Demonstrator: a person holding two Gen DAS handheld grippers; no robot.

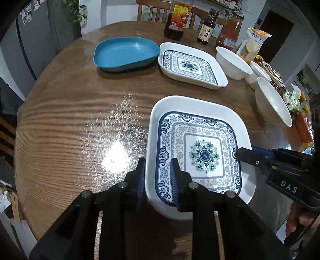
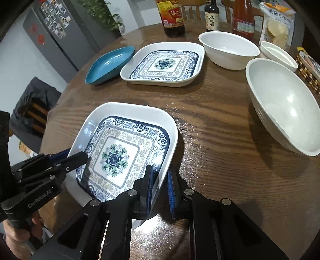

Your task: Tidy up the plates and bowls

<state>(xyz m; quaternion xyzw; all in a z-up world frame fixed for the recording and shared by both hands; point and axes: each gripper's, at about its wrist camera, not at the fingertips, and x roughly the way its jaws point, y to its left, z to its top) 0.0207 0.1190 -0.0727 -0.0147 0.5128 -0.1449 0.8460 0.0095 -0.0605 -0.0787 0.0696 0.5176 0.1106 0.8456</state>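
Note:
A square white plate with a blue floral pattern [image 1: 202, 154] [image 2: 124, 152] lies near me on the round wooden table. My left gripper [image 1: 158, 176] straddles its left rim, one finger inside, one outside, shut on it; it shows in the right wrist view [image 2: 80, 158]. My right gripper [image 2: 161, 180] grips the plate's right rim the same way; it shows in the left wrist view [image 1: 240, 155]. A second patterned plate [image 1: 192, 65] [image 2: 164, 64] and a blue dish [image 1: 126, 53] [image 2: 109, 64] lie farther back.
Three white bowls stand at the right: a large one [image 2: 284, 106] [image 1: 274, 102], a medium one [image 2: 228, 50] [image 1: 233, 63], a small one [image 2: 278, 55] [image 1: 259, 73]. Sauce bottles [image 2: 173, 18] [image 1: 177, 20] and a snack bag [image 2: 278, 24] stand at the table's far edge.

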